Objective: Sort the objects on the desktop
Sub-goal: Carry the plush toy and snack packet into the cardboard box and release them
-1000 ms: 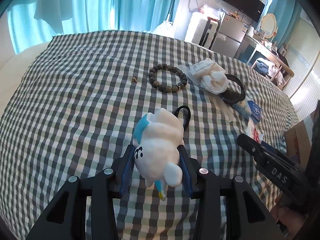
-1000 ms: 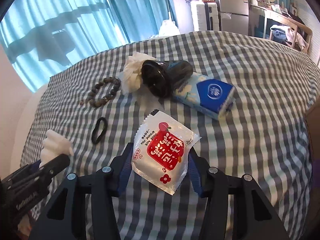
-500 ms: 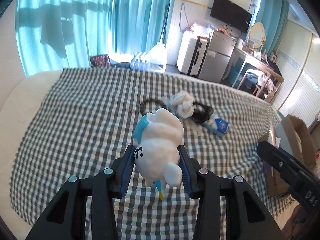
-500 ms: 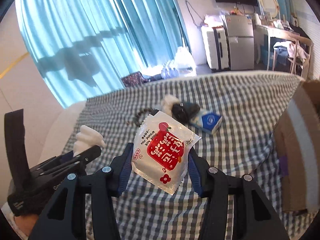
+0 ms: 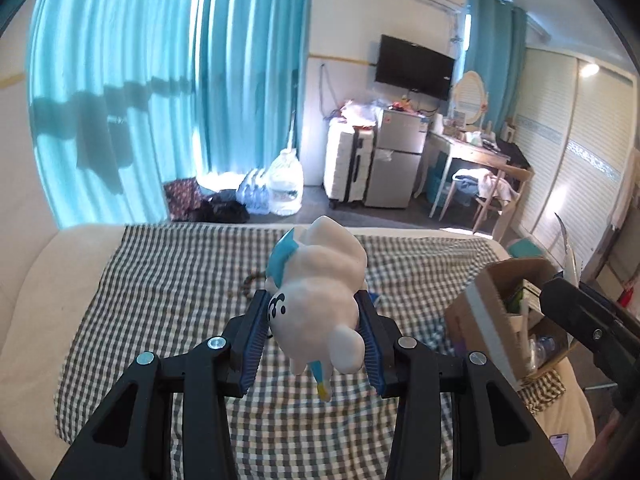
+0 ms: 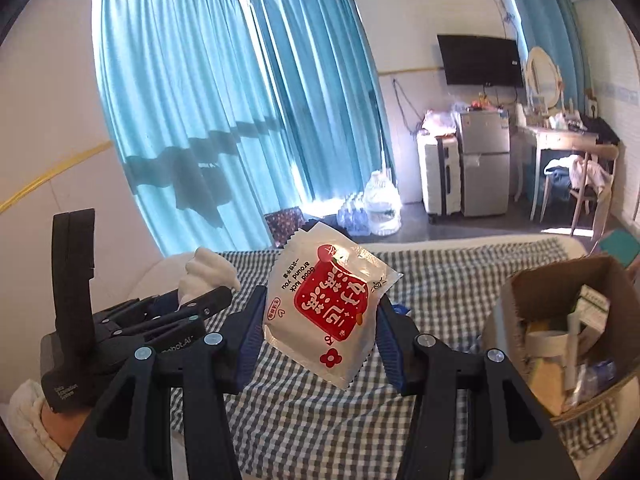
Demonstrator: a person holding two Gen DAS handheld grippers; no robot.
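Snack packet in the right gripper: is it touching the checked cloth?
Apart. The right wrist view shows the snack packet clamped between the right gripper's blue pads, lifted clear above the checked cloth.

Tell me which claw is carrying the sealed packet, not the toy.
The right claw: it grips the white snack packet with the red label. The left claw holds the white-and-blue plush toy.
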